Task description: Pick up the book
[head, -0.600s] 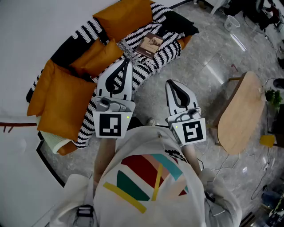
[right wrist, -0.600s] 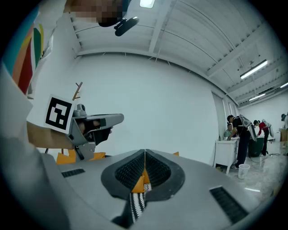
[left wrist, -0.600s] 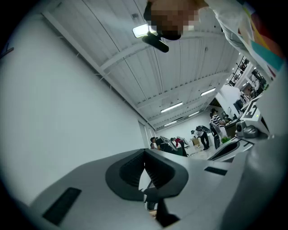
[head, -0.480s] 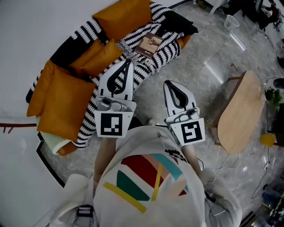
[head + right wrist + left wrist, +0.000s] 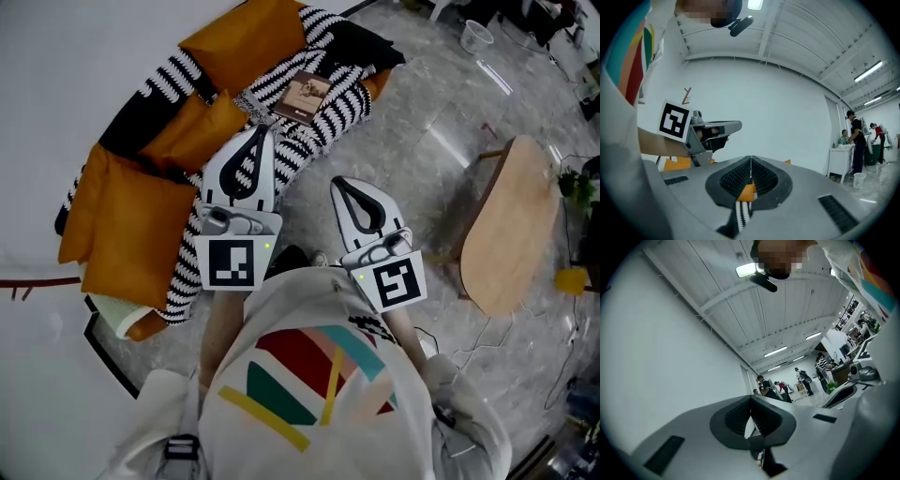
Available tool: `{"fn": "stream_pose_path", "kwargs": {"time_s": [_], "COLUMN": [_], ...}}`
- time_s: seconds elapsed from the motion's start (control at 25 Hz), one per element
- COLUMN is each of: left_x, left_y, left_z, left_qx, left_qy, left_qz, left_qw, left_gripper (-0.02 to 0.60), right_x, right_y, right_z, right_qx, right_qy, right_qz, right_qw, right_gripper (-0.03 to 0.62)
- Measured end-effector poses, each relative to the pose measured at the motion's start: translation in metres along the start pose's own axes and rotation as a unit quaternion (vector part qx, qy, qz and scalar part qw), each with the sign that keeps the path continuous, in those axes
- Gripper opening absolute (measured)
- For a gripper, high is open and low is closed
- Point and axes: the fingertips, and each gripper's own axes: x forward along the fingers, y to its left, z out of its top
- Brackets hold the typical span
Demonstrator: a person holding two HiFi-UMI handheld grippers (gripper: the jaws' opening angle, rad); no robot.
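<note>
Right tongs [image 5: 338, 184] have slid a little left; they are shut tight, holding nothing. Left tongs [image 5: 262, 132] are shut and empty too. Ahead of them, the book [image 5: 302, 96] lies on the stripy blanket [image 5: 333, 111] on the orange sofa [image 5: 127, 220].

Sofa [image 5: 125, 124], orange cushions [image 5: 127, 225], book [image 5: 302, 94] on striped throw [image 5: 330, 111] (black-and-white)
</note>
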Motion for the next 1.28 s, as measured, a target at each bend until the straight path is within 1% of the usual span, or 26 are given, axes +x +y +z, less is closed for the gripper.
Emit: {"fn": "stream_pose_path", "kwargs": {"time_s": [0.08, 0.12, 0.2, 0.28, 0.36, 0.48, 0.56, 0.64, 0.72, 0.8, 0.84, 0.92, 1.08, 1.2, 1.28], "left_x": [0.001, 0.002, 0.003, 0.003, -0.001, -0.004, -0.005, -0.005, -0.003, 0.000, 0.001, 0.007, 0.018, 0.031, 0.041], "left_y": [-0.002, -0.002, -0.002, -0.004, -0.008, -0.007, -0.001, 0.005, 0.009, 0.009, 0.009, 0.006, 0.004, 0.001, -0.005], "left_z": [0.001, 0.001, 0.000, 0.002, 0.004, 0.001, -0.005, -0.008, -0.008, -0.008, -0.008, -0.011, -0.019, -0.015, -0.010], "left_qx": [0.002, 0.003, 0.002, -0.002, 0.007, 0.030, 0.034, 0.025, 0.012, 0.000, -0.001, 0.009, 0.016, 0.026, 0.031], "left_qy": [0.001, 0.001, 0.001, -0.002, 0.003, 0.018, 0.030, 0.034, 0.028, 0.023, 0.022, 0.025, 0.039, 0.031, 0.027], "left_qz": [-0.003, -0.003, 0.000, 0.004, 0.002, -0.002, 0.005, 0.013, 0.019, 0.023, 0.023, 0.017, 0.007, -0.003, -0.011], "left_qw": [1.0000, 1.0000, 1.0000, 1.0000, 1.0000, 0.9994, 0.9989, 0.9990, 0.9994, 0.9995, 0.9995, 0.9995, 0.9991, 0.9992, 0.9991], "left_gripper": [0.006, 0.006, 0.005, 0.005, 0.005, 0.006, 0.006, 0.006, 0.005, 0.006, 0.005, 0.006, 0.005, 0.005, 0.005], "right_x": [-0.002, -0.002, -0.003, -0.005, -0.006, -0.004, -0.003, -0.002, -0.002, -0.005, -0.007, -0.006, 0.000, -0.001, -0.003], "right_y": [0.005, 0.005, 0.002, -0.005, -0.008, -0.006, -0.004, -0.005, -0.008, -0.010, -0.011, -0.017, -0.027, -0.034, -0.043], "right_z": [0.002, 0.003, 0.002, -0.003, -0.010, -0.007, -0.003, -0.007, -0.016, -0.025, -0.028, -0.034, -0.039, -0.038, -0.039], "right_qx": [0.018, 0.021, 0.016, 0.027, 0.064, 0.134, 0.160, 0.147, 0.128, 0.132, 0.139, 0.151, 0.162, 0.167, 0.179], "right_qy": [-0.007, -0.010, -0.011, -0.005, -0.001, -0.023, -0.035, -0.027, -0.011, 0.000, 0.002, 0.001, -0.009, -0.020, -0.026], "right_qz": [0.025, 0.030, 0.019, 0.001, 0.001, 0.042, 0.060, 0.055, 0.044, 0.041, 0.041, 0.038, 0.029, 0.021, 0.011], "right_qw": [0.999, 0.999, 1.000, 1.000, 0.998, 0.990, 0.985, 0.987, 0.991, 0.990, 0.989, 0.988, 0.986, 0.986, 0.984], "right_gripper": [0.014, 0.014, 0.014, 0.014, 0.014, 0.014, 0.014, 0.014, 0.014, 0.014, 0.014, 0.014, 0.014, 0.014, 0.014]}}
